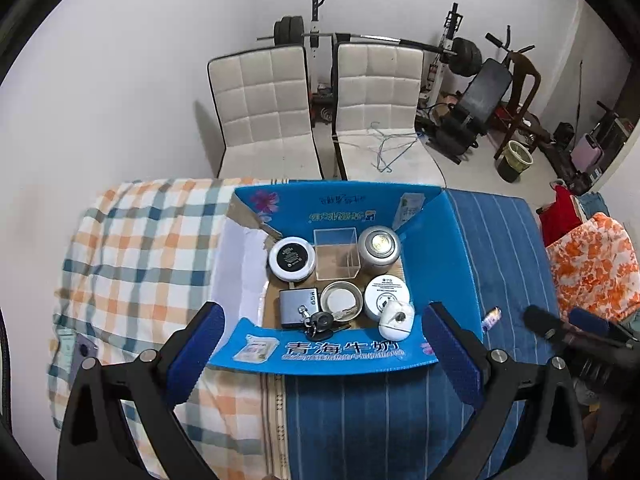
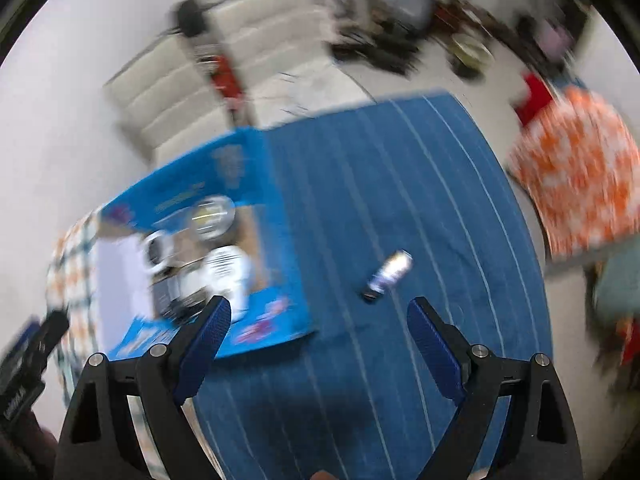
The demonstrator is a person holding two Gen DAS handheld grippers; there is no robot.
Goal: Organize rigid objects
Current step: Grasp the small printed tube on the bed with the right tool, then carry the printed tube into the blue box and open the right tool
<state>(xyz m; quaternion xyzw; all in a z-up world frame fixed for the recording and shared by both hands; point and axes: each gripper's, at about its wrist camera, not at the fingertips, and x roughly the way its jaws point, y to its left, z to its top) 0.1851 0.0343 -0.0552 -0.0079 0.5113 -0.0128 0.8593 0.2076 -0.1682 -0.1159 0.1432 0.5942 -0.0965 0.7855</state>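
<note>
A blue cardboard box (image 1: 440,248) sits open on the bed and holds several rigid objects: a black-topped round tin (image 1: 291,259), a clear plastic cube (image 1: 335,253), a silver can (image 1: 379,249), a white round tin (image 1: 386,294), a dark power bank (image 1: 298,306), a car key (image 1: 319,325) and a white earbud case (image 1: 396,319). A small purple lighter (image 1: 491,317) lies on the blue striped cloth right of the box; it also shows in the blurred right wrist view (image 2: 387,275). My left gripper (image 1: 324,344) is open and empty above the box's near flap. My right gripper (image 2: 316,336) is open and empty, near the lighter.
The bed carries a checked cloth (image 1: 140,248) on the left and a blue striped cloth (image 1: 380,420) on the right. Two white chairs (image 1: 264,120) stand behind, with gym equipment (image 1: 472,92) and an orange patterned cloth (image 1: 596,264) to the right.
</note>
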